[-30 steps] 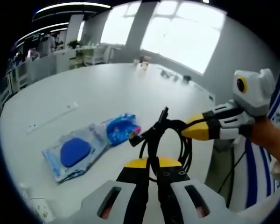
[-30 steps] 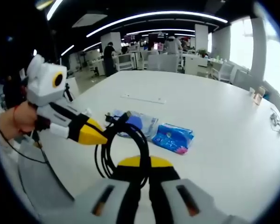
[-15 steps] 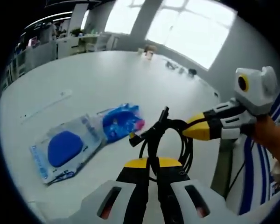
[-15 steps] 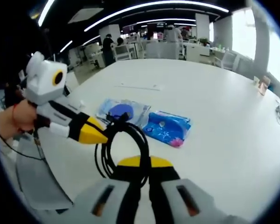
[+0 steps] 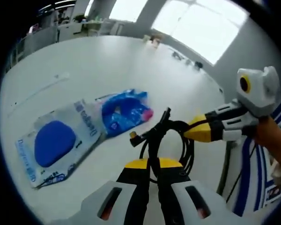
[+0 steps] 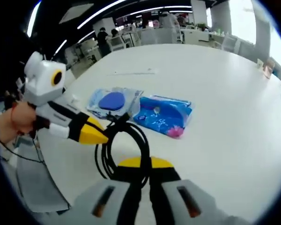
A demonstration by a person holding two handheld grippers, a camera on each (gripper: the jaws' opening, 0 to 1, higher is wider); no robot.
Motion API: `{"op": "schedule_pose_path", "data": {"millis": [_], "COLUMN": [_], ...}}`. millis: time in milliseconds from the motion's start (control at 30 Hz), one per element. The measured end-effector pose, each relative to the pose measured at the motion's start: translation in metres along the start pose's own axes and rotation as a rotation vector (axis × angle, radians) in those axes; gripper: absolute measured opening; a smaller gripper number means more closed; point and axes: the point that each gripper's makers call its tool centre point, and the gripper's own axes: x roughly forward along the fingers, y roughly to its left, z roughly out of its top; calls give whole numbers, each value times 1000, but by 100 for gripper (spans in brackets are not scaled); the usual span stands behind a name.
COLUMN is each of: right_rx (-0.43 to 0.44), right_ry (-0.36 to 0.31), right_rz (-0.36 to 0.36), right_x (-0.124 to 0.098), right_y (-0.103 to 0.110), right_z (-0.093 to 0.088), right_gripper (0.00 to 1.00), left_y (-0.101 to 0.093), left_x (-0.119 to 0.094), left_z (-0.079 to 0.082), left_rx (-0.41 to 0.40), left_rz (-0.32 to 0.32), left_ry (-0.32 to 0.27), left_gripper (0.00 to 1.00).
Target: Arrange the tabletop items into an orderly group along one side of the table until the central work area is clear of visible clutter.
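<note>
Both grippers hold one coiled black cable above the white table. My left gripper is shut on the coil's near side, and the right gripper pinches it from the right. In the right gripper view, my right gripper is shut on the cable, with the left gripper clamped on it from the left. On the table lie a blue tissue pack and a clear wipes pack with a blue lid, side by side.
A white strip lies on the table beyond the packs. Small items sit at the table's far edge by bright windows. The person's hands hold the grippers. Desks and people stand in the office behind.
Both views have dipped toward the table, so the two packs look larger and closer. The grippers keep the same hold on the cable.
</note>
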Motion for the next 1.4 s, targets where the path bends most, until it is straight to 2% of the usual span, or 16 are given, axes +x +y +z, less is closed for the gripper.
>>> {"op": "schedule_pose_path", "data": {"millis": [167,400,1067,1400], "right_rx": [15,34,41,47], "right_ry": [31,50,69,62], "right_rz": [2,2,-24,-31], "right_x": [14,28,48,51], "right_y": [-6,-13,-22,-24], "right_z": [-7,-15,-27,-25], "right_gripper": [1,1,2,3], "left_y": [8,16,27,30], "left_x": [13,24,41,42], "left_z": [-7,-12,-18,-16], "left_rx": [-22,-46,-88,-90], "left_rz": [-2,-5,-2,2], "left_ry": [38,60,79,70], "left_gripper": [0,0,1,3]}}
